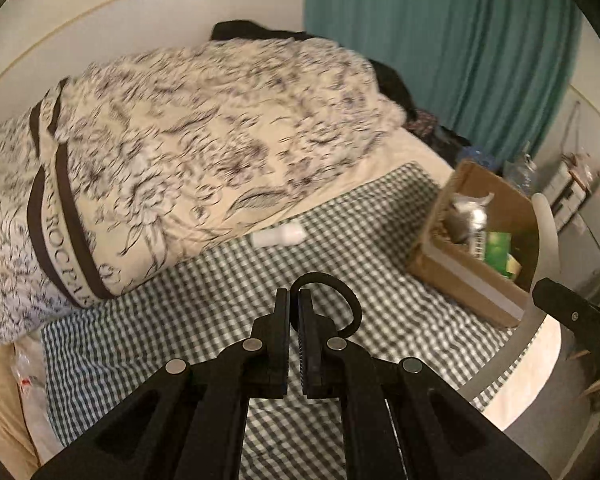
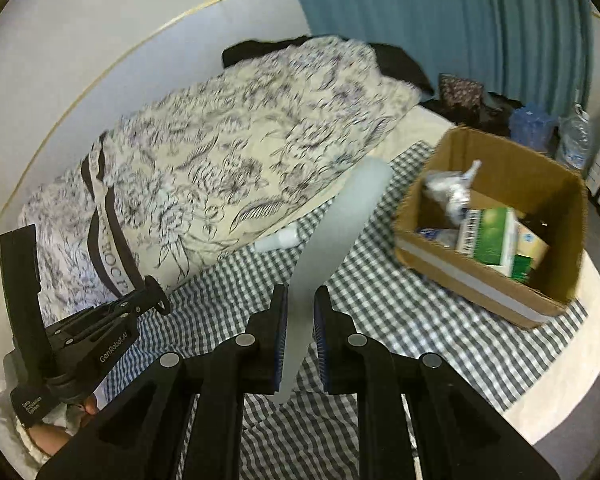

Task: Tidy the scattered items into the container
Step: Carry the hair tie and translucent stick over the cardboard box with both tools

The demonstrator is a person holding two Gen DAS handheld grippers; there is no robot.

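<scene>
Carrying two finds at once, apparently to save a trip: left gripper (image 1: pixel 294 300) clamped tight on a thin black ring (image 1: pixel 350 300), right gripper (image 2: pixel 300 304) pinched on the near end of a long pale grey strip (image 2: pixel 336 224) that juts far ahead. Cardboard box (image 2: pixel 480 280) parked far right on the checked cloth (image 2: pixel 380 280), open-topped for easy drops, already holding a green carton (image 2: pixel 492 236). White bottle (image 2: pixel 278 240) left lying against the floral quilt (image 2: pixel 228 160), likely next.
</scene>
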